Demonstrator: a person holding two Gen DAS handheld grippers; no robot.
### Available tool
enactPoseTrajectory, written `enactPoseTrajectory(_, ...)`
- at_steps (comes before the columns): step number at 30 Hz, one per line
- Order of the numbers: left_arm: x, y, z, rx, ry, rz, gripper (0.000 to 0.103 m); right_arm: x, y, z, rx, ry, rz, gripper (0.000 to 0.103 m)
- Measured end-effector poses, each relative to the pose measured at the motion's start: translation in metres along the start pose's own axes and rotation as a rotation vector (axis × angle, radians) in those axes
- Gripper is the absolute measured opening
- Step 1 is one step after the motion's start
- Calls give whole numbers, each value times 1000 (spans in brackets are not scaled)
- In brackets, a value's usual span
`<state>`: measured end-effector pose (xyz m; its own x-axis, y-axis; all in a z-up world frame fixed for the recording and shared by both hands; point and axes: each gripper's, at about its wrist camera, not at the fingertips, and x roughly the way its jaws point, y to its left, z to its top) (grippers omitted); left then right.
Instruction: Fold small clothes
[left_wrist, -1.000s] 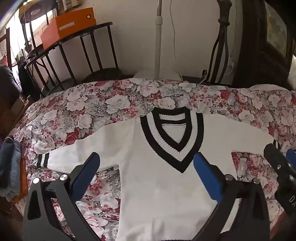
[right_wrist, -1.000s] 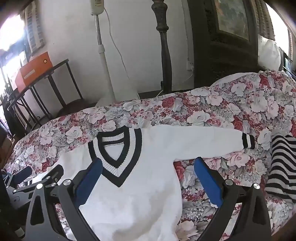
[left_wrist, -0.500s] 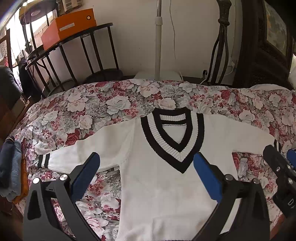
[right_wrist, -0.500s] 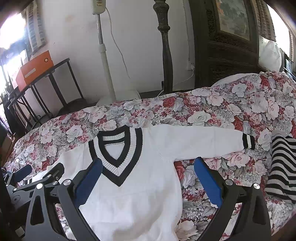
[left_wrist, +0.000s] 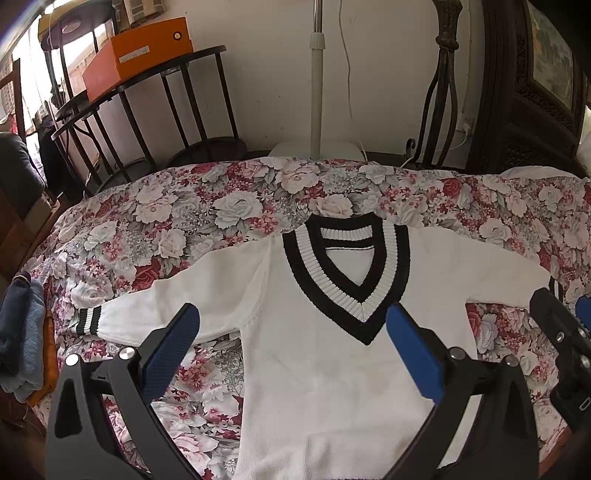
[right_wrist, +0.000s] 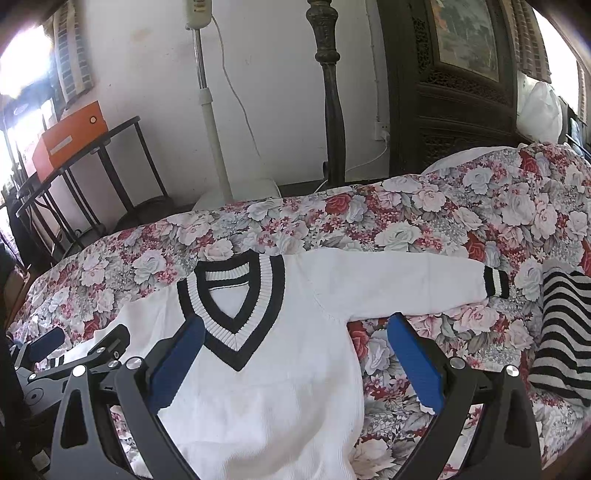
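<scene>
Since the earlier frame almost nothing had shifted. The left hand-held gripper (left_wrist: 291, 347) and right hand-held gripper (right_wrist: 295, 354) hovered released over the white sweater (left_wrist: 325, 369), spread flat mid-bed (left_wrist: 184, 221). Probably sleeves first: pinch each cuff cleanly.

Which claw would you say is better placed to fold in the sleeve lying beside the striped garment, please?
Probably the right claw: open, it points at the white sweater's sleeve by the striped garment. The left claw, also open, sits nearer the opposite sleeve.
</scene>
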<state>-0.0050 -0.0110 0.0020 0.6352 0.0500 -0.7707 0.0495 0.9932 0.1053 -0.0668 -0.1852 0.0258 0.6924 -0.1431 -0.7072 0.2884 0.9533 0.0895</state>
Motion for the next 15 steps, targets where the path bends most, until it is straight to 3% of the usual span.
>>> enactPoseTrajectory(15,1,0,-2,5,0,5,98,1,0,-1,-1,3,1,100)
